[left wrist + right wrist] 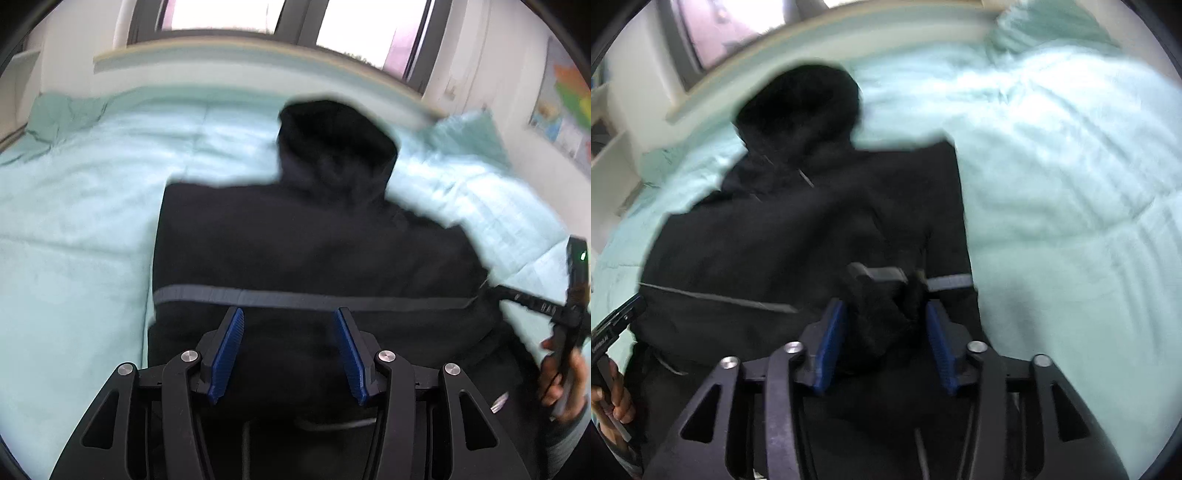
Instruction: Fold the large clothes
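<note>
- A black hooded jacket (314,240) lies spread on the bed (92,221), hood (336,144) pointing toward the window (229,14) and the far edge of the mattress.
- The bed is covered with a pale mint quilt (1071,184), and the jacket lies along its middle, with open quilt to both sides.
- A thin grey stripe (295,297) runs straight across the jacket's lower body from edge to edge.
- The left hand-held gripper (288,354) hangs over the jacket's lower part, just on the near side of that stripe; its blue pads (229,354) stand apart with only flat black cloth showing between them, so it is open and grips nothing.
- The right hand-held gripper (884,343) is over the jacket's right-hand side, near its edge beside the bare quilt.
- A raised bunch of black cloth (882,317) sits between its blue pads (831,343). The pads stand clear of the bunch on both sides, so the jaws look parted, not pinching.
- Just beyond that bunch the grey stripe is rucked up and broken into a short folded piece (882,273).
- In the left wrist view, a hand (561,373) holding the other tool's black handle shows at the right margin, beside the jacket's edge.
- In the right wrist view, a hand (613,398) shows at the lower left, holding its own handle.
- Both views are blurred, so finer detail of the cloth is hard to make out.
- A bright poster (565,110) hangs on the wall to the right of the bed.
</note>
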A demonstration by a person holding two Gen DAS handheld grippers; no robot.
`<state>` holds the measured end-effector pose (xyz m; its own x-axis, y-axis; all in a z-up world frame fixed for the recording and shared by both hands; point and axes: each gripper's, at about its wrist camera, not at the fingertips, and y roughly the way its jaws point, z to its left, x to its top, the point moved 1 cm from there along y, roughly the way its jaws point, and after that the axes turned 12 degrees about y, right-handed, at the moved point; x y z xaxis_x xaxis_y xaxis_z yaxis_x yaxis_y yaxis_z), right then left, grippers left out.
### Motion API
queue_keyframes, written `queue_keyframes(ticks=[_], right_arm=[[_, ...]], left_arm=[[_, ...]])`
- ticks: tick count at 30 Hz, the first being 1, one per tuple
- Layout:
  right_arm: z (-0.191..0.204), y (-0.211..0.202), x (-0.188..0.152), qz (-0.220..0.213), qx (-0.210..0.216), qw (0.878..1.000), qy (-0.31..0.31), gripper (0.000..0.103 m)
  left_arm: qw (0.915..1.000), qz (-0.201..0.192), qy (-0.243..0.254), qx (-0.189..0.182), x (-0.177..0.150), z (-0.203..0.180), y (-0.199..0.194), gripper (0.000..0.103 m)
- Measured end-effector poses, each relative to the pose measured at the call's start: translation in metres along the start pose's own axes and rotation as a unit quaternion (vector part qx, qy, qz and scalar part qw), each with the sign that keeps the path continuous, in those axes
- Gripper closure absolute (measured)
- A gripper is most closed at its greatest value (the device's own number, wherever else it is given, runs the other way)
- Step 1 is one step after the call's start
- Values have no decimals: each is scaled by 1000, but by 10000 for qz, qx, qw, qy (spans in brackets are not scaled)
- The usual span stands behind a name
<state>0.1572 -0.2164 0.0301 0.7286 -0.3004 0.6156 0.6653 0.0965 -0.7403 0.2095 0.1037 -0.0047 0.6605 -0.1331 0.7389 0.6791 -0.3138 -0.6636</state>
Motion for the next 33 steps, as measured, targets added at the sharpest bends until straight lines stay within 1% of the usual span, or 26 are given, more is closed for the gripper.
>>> queue_keyframes(ticks=[1, 2, 3, 4, 5, 6, 7, 8, 10, 11, 12, 13, 14, 16, 18, 20, 21, 22, 24, 25, 27, 29, 31, 32, 33], right_arm=[[9, -5, 5, -125, -2, 9999, -55, 30], [21, -10, 11, -289, -28, 9995, -143, 22], [33, -10, 17, -376, -42, 9989, -269, 21], [43, -5, 19, -389, -69, 9984, -402, 21], [51, 5, 21, -336, -123, 9980, -523, 21], [58, 21, 22, -195, -212, 9977, -621, 22], [60, 32, 21, -103, -274, 9975, -638, 26], [59, 51, 20, 95, -366, 9973, -631, 36], [49, 90, 14, 596, -587, 9953, -495, 42], [41, 103, 11, 793, -500, 9948, -388, 42], [32, 109, 8, 862, -359, 9951, -312, 43], [26, 112, 7, 813, -225, 9961, -249, 43], [25, 110, 6, 773, -180, 9966, -229, 44], [26, 108, 1, 667, -232, 9968, -381, 44], [31, 106, -2, 607, -361, 9959, -558, 43], [32, 94, -1, 620, -338, 9962, -514, 43], [32, 82, 0, 604, -236, 9968, -467, 43], [32, 72, 0, 553, -115, 9974, -437, 42], [35, 42, 0, 420, 137, 9980, -456, 42], [32, 30, 2, 361, 147, 9981, -472, 42], [29, 10, -1, 228, 42, 9987, -450, 42], [22, 9, -6, 281, -10, 9991, -308, 42], [15, 22, -15, 378, -203, 9986, -305, 42], [11, 35, -24, 418, -390, 9977, -377, 42], [8, 45, -33, 396, -459, 9969, -507, 41]], left_arm=[[9999, -90, -46, 46, 11, 0, -5, 50], [9998, -129, -109, 134, 25, 0, -7, 49], [9997, -94, -157, 183, 37, 1, -3, 46], [9997, -3, -160, 199, 48, 4, 7, 45], [9996, 81, -151, 232, 52, 6, 16, 45], [9989, 237, -184, 346, 55, 12, 31, 45], [9970, 467, -293, 550, 54, 21, 50, 45], [9951, 638, -415, 634, 51, 28, 64, 45], [9898, 1003, -839, 559, 35, 52, 94, 45], [9894, 1012, -891, 537, 31, 58, 99, 45], [9896, 969, -925, 522, 28, 63, 102, 45], [9897, 937, -954, 517, 26, 65, 104, 45], [9897, 952, -908, 567, 27, 64, 106, 45], [9897, 1017, -630, 782, 28, 56, 110, 45], [9898, 974, -508, 909, 27, 48, 107, 45], [9913, 844, -484, 881, 28, 46, 91, 45], [9935, 707, -500, 745, 28, 45, 76, 45], [9957, 548, -534, 531, 28, 44, 60, 45], [9974, 421, -542, 221, 27, 40, 38, 45], [9979, 338, -530, 132, 24, 37, 22, 45], [9986, 277, -453, 77, 18, 33, 5, 45], [9977, 430, -501, 152, 9, 32, 6, 45], [9955, 699, -561, 319, -9, 38, 22, 45], [9950, 748, -563, 346, -15, 39, 29, 45], [9959, 664, -501, 352, -23, 39, 36, 45]])
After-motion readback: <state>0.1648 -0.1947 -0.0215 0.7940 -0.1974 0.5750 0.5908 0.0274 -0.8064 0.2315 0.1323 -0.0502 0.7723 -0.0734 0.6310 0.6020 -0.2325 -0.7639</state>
